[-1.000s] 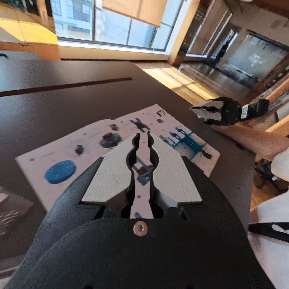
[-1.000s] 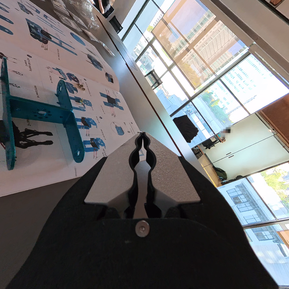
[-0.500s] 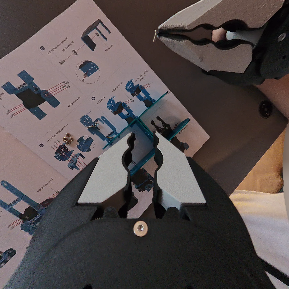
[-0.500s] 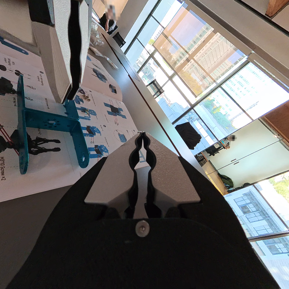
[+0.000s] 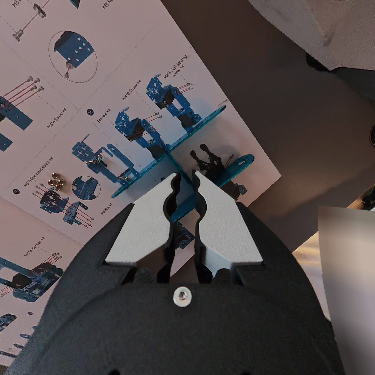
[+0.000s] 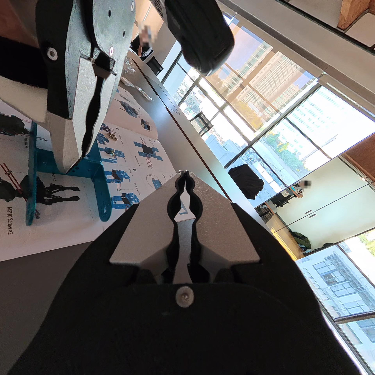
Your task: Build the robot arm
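A dark bench (image 5: 263, 101) lies under both tools, and most of the area ahead of the left hand-held gripper (image 5: 186, 174) is taken up by a white instruction sheet (image 5: 121, 50). The sheet is printed with blue assembly drawings, numbered steps in dark circles and short black captions beside each drawing. The left hand-held gripper points down at the sheet with its grey fingers apart. Its tips sit on either side of the upright plate of a teal metal bracket (image 5: 243, 162), which stands on the sheet near the corner closest to that gripper. Whether the fingers actually touch the plate cannot be told from here. The bracket's drilled, rounded flange juts out just right of the tips. The right hand-held gripper (image 6: 184, 173) is raised off to the side of the bracket, clear of the sheet. Its fingers are pressed together at the tips on what looks like a small screw (image 6: 182, 171), a silver sliver poking out. Left of the left hand-held gripper, a cluster of brass nuts (image 5: 56, 182) rests on the sheet. A few loose screws (image 5: 95, 159) lie between that cluster and the bracket.
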Demonstrator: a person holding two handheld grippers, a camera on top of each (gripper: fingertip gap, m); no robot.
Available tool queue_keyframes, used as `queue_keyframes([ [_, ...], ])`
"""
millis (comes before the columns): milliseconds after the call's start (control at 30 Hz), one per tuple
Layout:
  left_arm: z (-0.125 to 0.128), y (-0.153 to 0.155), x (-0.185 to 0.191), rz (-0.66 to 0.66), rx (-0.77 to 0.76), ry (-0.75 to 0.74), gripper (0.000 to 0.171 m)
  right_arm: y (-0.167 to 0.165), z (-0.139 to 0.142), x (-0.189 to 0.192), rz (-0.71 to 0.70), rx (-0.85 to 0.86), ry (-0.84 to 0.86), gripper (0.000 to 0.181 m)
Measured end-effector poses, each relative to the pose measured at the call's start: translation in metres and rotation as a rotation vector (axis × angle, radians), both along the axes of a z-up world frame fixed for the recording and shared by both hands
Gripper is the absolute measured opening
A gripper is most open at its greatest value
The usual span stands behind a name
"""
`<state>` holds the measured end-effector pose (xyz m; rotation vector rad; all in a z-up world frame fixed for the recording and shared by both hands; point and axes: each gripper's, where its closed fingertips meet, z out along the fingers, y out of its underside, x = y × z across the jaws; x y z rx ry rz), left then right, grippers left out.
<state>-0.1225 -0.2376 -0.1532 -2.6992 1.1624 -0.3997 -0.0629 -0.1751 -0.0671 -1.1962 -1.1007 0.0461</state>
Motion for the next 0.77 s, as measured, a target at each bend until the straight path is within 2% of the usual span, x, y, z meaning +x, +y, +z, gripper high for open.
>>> queue_keyframes([
  [133,0.003,0.001,-0.006,-0.035,-0.001,0.03,0.004,0.0,-0.002,-0.001,-0.001,0.004,-0.021,0.0],
  [200,0.012,0.003,-0.003,-0.052,0.019,-0.03,0.003,0.0,-0.003,-0.001,-0.002,0.009,-0.029,0.0],
  [367,0.026,-0.002,-0.005,-0.078,-0.067,-0.198,0.003,-0.002,0.004,-0.001,-0.007,0.026,-0.009,0.0],
  [467,0.042,0.002,-0.007,-0.048,-0.156,-0.403,0.002,-0.005,0.012,-0.003,-0.013,0.065,-0.012,0.0],
  [567,0.065,0.009,-0.013,0.0,-0.239,-0.67,0.001,-0.011,0.021,-0.006,-0.016,0.086,0.003,0.0],
  [767,0.1,0.01,-0.028,0.082,-0.426,-1.148,0.002,-0.035,0.056,-0.022,0.021,0.103,0.138,0.0],
])
